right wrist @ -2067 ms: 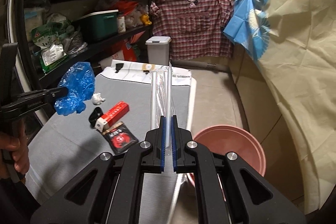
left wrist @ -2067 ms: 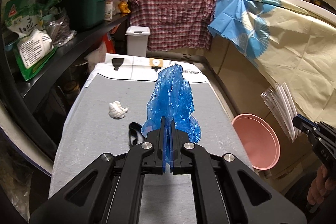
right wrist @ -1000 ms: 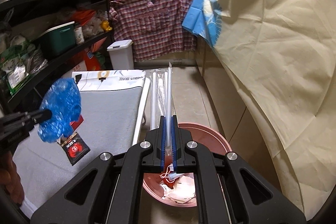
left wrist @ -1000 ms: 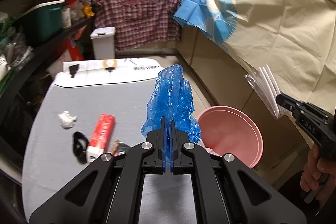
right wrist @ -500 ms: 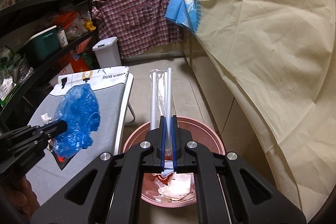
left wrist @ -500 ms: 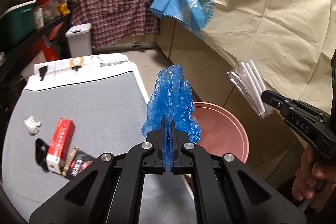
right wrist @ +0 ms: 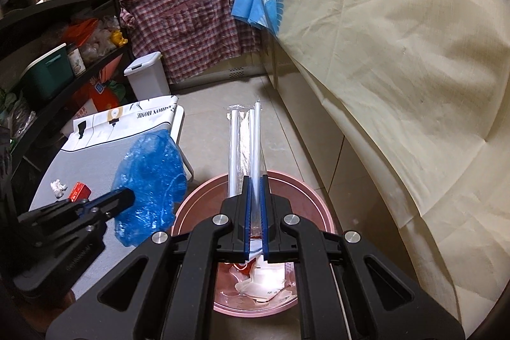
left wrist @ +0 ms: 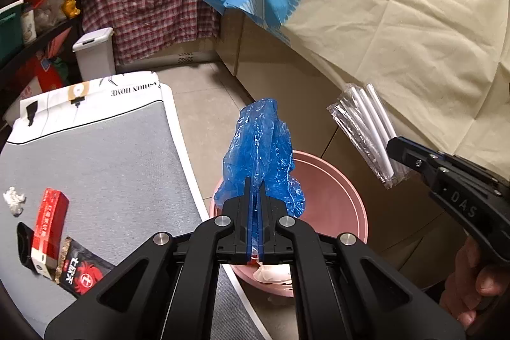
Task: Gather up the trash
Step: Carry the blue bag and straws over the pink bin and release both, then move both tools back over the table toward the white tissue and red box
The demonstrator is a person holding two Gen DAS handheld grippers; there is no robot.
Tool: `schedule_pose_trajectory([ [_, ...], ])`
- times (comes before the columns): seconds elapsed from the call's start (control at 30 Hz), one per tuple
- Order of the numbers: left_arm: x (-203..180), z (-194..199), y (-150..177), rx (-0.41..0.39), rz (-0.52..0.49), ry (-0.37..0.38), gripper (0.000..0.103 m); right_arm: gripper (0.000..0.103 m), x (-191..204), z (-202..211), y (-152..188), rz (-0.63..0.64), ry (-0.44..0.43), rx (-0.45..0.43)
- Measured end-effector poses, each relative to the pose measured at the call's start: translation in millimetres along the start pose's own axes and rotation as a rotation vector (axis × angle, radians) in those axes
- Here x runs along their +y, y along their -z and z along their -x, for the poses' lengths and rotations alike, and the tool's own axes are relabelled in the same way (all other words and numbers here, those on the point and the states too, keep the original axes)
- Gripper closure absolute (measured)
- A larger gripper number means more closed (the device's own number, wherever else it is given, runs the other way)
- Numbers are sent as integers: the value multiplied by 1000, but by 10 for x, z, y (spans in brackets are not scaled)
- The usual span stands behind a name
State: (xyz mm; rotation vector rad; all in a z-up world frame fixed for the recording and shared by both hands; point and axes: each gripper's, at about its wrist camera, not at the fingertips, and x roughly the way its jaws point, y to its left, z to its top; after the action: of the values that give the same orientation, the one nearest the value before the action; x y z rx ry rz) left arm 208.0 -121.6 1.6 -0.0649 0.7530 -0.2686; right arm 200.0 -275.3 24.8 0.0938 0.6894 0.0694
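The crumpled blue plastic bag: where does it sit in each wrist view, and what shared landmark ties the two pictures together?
Left wrist view: the crumpled blue plastic bag stands at centre, clamped in the left gripper.
Right wrist view: the bag is at lower left, at the tip of the same gripper.
Shared landmark: the round pink plastic basin on the floor.

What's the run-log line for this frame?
left hand-held gripper: shut on blue bag | right hand-held gripper: shut on straw packet | both near pink basin

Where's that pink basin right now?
The pink basin sits on the floor beside the grey table, under both grippers. In the right wrist view it is low and central, with the straw pack held above it.
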Motion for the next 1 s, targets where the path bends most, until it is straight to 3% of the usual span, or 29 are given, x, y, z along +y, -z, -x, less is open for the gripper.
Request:
schedule_pose_trajectory([
  [0.43, 14, -228, 69, 51, -12, 14, 101, 94, 30, -114, -16, 5, 18, 21],
  [0.5, 8, -246, 63, 56, -16, 26, 96, 88, 21, -133, -19, -4, 28, 26],
  [0.57, 11, -258, 44, 57, -21, 21, 80, 68, 9, -134, -18, -12, 33, 23],
  [0.63, 34, -232, 45, 44, -17, 21, 74, 64, 4, -133, -17, -12, 36, 20],
  [1.0, 127, -33, 38, 18, -20, 14, 74, 63, 27, -122, -14, 0, 24, 10],
])
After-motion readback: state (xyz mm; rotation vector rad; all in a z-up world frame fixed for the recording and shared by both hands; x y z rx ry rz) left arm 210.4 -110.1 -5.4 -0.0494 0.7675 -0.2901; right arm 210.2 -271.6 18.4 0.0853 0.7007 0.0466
